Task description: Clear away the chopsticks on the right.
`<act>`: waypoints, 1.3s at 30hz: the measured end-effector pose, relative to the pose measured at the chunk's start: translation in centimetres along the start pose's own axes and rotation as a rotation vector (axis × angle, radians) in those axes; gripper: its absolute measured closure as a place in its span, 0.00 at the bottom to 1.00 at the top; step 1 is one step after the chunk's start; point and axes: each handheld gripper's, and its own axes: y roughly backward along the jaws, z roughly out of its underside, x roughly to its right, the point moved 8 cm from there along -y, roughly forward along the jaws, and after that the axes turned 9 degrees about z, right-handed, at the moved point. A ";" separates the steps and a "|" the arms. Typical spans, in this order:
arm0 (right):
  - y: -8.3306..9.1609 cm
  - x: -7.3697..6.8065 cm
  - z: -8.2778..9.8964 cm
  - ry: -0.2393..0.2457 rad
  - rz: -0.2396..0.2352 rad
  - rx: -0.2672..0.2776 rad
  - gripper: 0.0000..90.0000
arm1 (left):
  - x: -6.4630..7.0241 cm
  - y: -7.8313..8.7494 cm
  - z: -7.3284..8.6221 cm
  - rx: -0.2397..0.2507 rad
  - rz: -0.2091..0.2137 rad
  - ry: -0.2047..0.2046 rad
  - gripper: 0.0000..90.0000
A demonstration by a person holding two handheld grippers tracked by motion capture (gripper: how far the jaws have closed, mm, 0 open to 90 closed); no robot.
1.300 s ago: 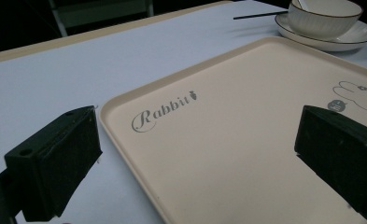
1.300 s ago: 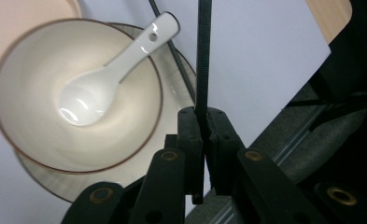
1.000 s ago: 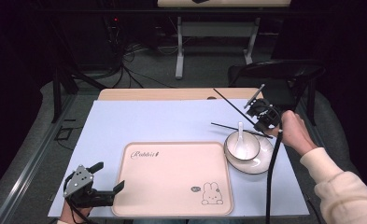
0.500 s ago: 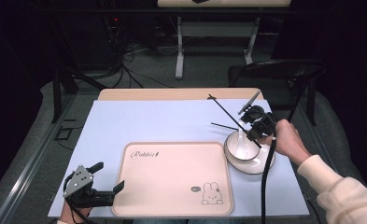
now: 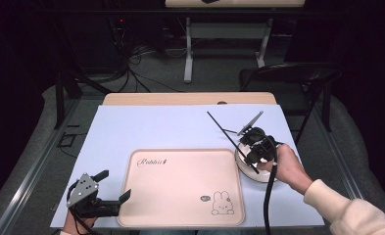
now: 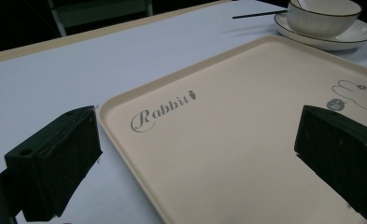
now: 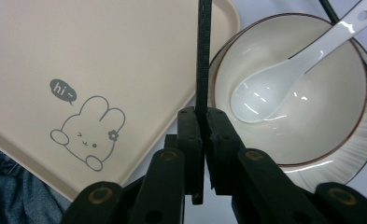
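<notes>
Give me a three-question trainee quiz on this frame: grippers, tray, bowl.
1. True or false: the right gripper is shut on a black chopstick.
2. What lies in the bowl? A fork; B white spoon; C nothing.
3. Which gripper's open jaws flank the tray corner?

Key: 1 true. 2 B. 3 the left gripper.

Overhead light fell bright on the tabletop (image 5: 180, 128) while the far room stayed dark; glare streaked the spoon (image 7: 284, 70), and near jaws blurred softly.
</notes>
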 end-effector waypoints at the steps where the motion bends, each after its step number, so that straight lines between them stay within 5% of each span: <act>1: -0.1 -0.1 0.0 -0.001 0.001 0.006 0.94 | 0.0 0.0 0.0 -0.001 0.000 -0.001 0.00; 12: -1.2 -3.1 0.7 -0.070 -0.118 -0.006 0.94 | 0.0 0.0 0.0 -0.002 0.001 -0.003 0.00; 23: -5.1 -6.1 3.3 -0.125 -0.211 -0.052 0.94 | 0.1 0.0 0.0 -0.005 0.000 -0.007 0.00; 39: -8.5 -7.4 5.8 -0.176 -0.238 -0.104 0.94 | 0.0 0.1 0.0 -0.005 -0.005 -0.005 0.00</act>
